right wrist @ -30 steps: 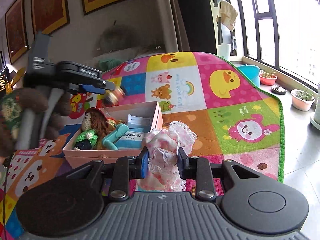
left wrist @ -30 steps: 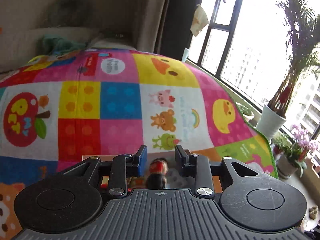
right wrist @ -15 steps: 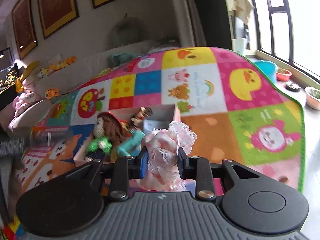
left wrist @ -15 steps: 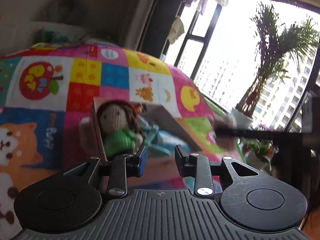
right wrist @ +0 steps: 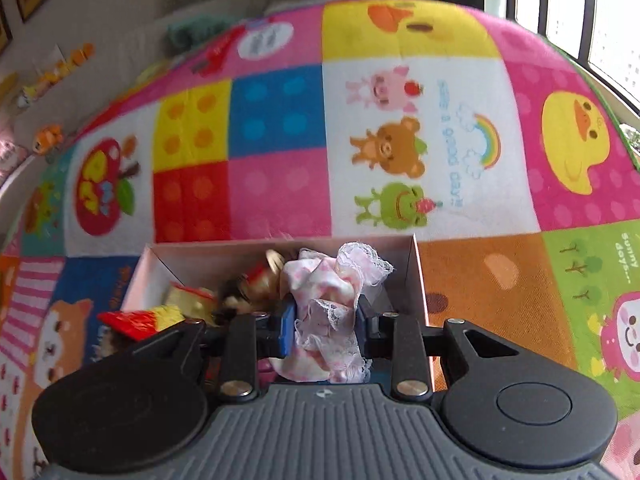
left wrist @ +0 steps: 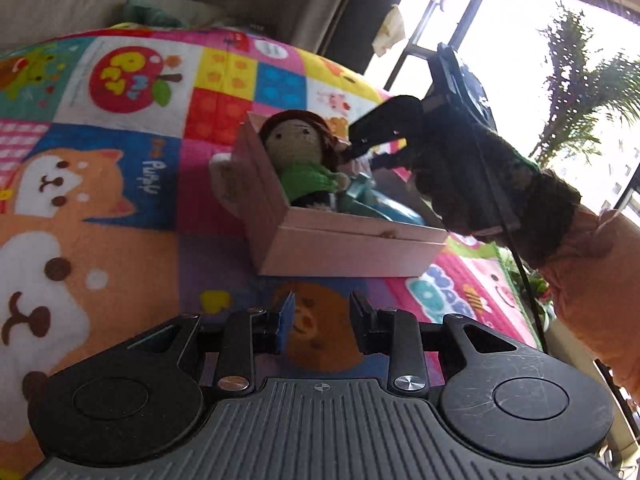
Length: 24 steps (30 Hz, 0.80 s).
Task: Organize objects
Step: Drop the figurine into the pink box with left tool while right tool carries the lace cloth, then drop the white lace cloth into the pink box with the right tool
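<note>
Over pink box [right wrist: 418,276] | lacy dress [right wrist: 332,312] upright | right gripper [right wrist: 325,326] opening

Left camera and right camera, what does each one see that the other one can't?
Only the left wrist view shows the knitted doll in a green sweater, the person's dark glove, and the empty left gripper. Only the right wrist view shows the pink lacy cloth between the right gripper's opening jaws, over the box. Both show the pink box on the colourful play mat.

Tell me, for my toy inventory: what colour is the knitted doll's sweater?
Green; the brown-haired knitted doll in the pink cardboard box shows best in the left wrist view.
</note>
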### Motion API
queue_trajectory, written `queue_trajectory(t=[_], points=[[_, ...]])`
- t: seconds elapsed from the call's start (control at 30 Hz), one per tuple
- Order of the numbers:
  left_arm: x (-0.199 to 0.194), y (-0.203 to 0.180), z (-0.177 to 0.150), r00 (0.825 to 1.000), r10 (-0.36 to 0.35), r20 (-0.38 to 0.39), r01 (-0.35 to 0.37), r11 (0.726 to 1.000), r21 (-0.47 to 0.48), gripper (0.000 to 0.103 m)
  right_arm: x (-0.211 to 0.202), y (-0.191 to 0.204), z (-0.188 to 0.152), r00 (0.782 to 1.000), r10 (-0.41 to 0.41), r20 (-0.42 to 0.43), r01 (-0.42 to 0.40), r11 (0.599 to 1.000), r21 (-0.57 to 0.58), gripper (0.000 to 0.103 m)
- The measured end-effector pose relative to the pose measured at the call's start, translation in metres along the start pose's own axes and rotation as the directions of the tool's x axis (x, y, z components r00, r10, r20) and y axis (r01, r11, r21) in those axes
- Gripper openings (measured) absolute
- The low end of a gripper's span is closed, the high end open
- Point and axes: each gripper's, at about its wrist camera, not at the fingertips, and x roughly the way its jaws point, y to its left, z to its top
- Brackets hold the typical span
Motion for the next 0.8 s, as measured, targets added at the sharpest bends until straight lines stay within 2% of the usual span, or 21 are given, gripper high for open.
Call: queue_trajectory(t=[0.03, 0.07, 0.1, 0.2, 0.43, 0.5, 0.57, 0.63, 0.7, 0.73, 0.8], points=[[0.001, 0.002, 0.000, 1.000, 0.005, -0.003, -0.005, 1.000, -0.007, 0.033, 0.002, -0.001, -0.003, 1.000, -0.004, -0.008, 0.004, 1.000, 0.005, 0.037], [0.002, 0.003, 0.000, 1.000, 0.010, -0.006, -0.010, 1.000, -0.013, 0.033, 0.002, -0.003, -0.004, 1.000, -0.012, -0.006, 0.012, 1.000, 0.021, 0.048], [0.003, 0.004, 0.001, 1.000, 0.013, -0.006, -0.013, 1.000, -0.020, 0.033, 0.000, -0.007, -0.004, 1.000, -0.007, -0.009, 0.007, 0.999, 0.035, 0.055], [0.004, 0.007, 0.005, 1.000, 0.027, 0.008, -0.027, 0.999, -0.046, 0.033, -0.021, -0.020, -0.003, 0.999, 0.050, 0.019, -0.052, 0.996, 0.075, 0.057], [0.008, 0.003, 0.039, 0.991, 0.098, 0.094, -0.094, 0.995, -0.044, 0.033, -0.092, -0.044, -0.013, 0.982, 0.087, 0.170, -0.097, 0.994, 0.049, 0.060], [0.017, 0.003, 0.055, 0.988, 0.115, 0.099, -0.112, 0.993, -0.037, 0.033, -0.110, -0.051, -0.033, 0.973, 0.096, 0.208, -0.104, 0.994, 0.025, 0.070], [0.032, 0.003, 0.068, 0.989, 0.127, 0.074, -0.124, 0.992, -0.036, 0.033, -0.122, -0.055, -0.058, 0.967, 0.119, 0.226, -0.118, 0.993, -0.017, 0.071], [0.050, 0.002, 0.077, 0.986, 0.165, 0.032, -0.164, 0.986, -0.025, 0.033, -0.128, -0.056, -0.087, 0.968, 0.107, 0.228, -0.092, 0.993, -0.073, 0.071], [0.068, -0.001, 0.080, 0.971, 0.239, -0.018, -0.239, 0.971, 0.011, 0.034, -0.129, -0.055, -0.111, 0.972, 0.089, 0.219, -0.062, 0.990, -0.126, 0.071], [0.075, -0.002, 0.080, 0.961, 0.275, -0.029, -0.274, 0.961, 0.027, 0.041, -0.128, -0.054, -0.122, 0.974, 0.080, 0.213, -0.048, 0.987, -0.154, 0.071], [0.080, -0.004, 0.079, 0.948, 0.316, -0.029, -0.315, 0.948, 0.037, 0.046, -0.126, -0.049, -0.142, 0.976, 0.071, 0.207, -0.025, 0.976, -0.216, 0.067]])
